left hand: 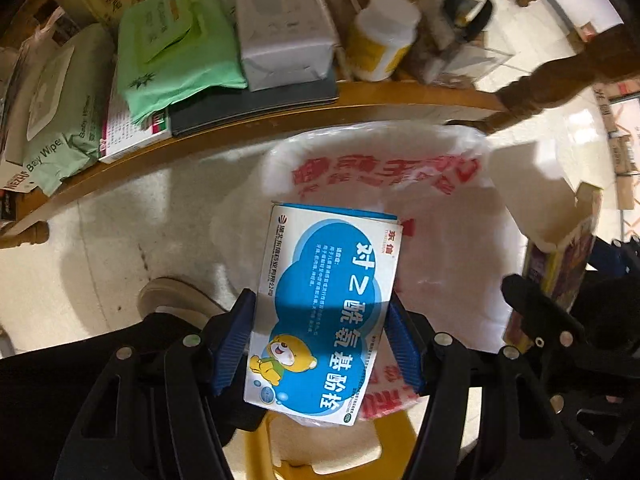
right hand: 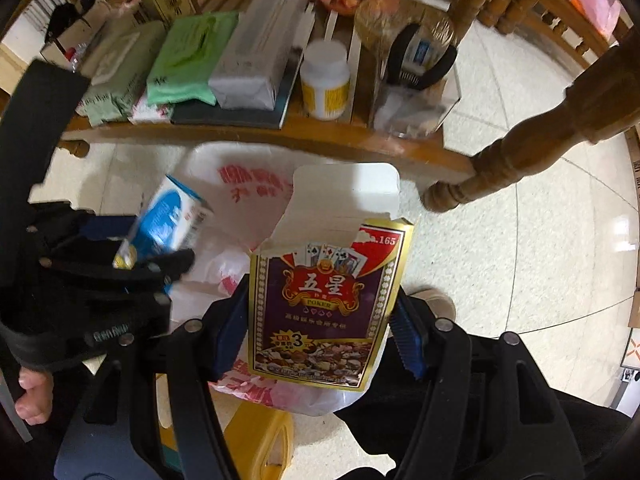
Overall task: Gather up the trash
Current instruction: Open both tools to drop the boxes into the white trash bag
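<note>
Left wrist view. Left gripper (left hand: 320, 340) pointed down, blue pads (left hand: 234, 338) clamped on both long edges of a blue-and-white medicine box (left hand: 326, 312) bearing a cartoon bear. Box held directly above a white plastic bag (left hand: 420, 208) with red print, mouth open, draped over a yellow stool (left hand: 320, 452). Beyond the bag, low wooden shelf (left hand: 280, 120) loaded with wipes packs (left hand: 176, 48), a grey wrapped packet (left hand: 280, 24) and a white bottle with yellow label (left hand: 380, 40). Tan shoe (left hand: 172, 296) on tiled floor at left. Right gripper's black frame and its card box (left hand: 568, 264) at the right edge.

Right wrist view. Right gripper (right hand: 320, 328) pointed down, pads gripping the sides of a purple-and-gold poker card box (right hand: 324, 304), top flap open and upright. Box held over the same bag (right hand: 240, 192), at its right side. Left gripper (right hand: 120, 268) with medicine box (right hand: 172, 220) at left, blurred. Bare fingers (right hand: 34, 396) visible at lower left. Turned wooden leg (right hand: 520, 160) at upper right.
</note>
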Demonstrator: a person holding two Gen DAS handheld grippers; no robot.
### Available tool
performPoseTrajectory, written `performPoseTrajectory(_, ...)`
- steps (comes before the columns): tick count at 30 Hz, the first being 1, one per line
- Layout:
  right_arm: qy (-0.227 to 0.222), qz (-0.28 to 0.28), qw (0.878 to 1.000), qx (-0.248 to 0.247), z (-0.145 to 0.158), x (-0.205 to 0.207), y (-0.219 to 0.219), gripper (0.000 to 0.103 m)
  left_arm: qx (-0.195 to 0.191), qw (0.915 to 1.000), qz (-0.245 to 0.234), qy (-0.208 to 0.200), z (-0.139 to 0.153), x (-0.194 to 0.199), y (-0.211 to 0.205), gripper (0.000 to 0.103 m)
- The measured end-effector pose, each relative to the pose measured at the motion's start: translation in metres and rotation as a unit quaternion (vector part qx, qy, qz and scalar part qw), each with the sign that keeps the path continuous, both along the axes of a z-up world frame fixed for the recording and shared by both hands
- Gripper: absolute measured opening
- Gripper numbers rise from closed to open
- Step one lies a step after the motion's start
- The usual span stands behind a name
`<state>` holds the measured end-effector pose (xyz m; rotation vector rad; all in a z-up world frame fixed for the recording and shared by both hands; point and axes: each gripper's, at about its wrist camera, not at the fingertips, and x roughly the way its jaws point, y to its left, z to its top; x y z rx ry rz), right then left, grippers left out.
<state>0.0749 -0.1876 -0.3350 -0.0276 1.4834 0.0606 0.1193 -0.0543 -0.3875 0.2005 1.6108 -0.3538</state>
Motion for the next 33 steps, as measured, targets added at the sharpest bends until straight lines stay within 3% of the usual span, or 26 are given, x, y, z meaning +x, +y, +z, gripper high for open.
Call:
performPoseTrajectory(7,0.029,-0.007,1.000,0.004,-0.025,0.003,-0.003,0.063,0.000,0.9998,0.008,0.019,-0.016,0.007,0.004,0.062)
performPoseTrajectory(18,0.052,0.006,0.999,0.001,-0.047,0.004,0.007,0.063,-0.031,0.9992,0.001,0.024,-0.013,0.008,-0.007,0.062)
performPoseTrajectory(25,0.063,0.022,0.998,0.000,-0.056,0.002,0.017,0.063,-0.048,0.9970,0.005,0.061,-0.024,0.009,-0.005,0.062)
performPoseTrajectory(33,0.073,0.030,0.997,0.008,-0.063,0.000,0.022,0.064,-0.030,0.9961,0.005,0.083,-0.034,0.006,-0.010,0.062)
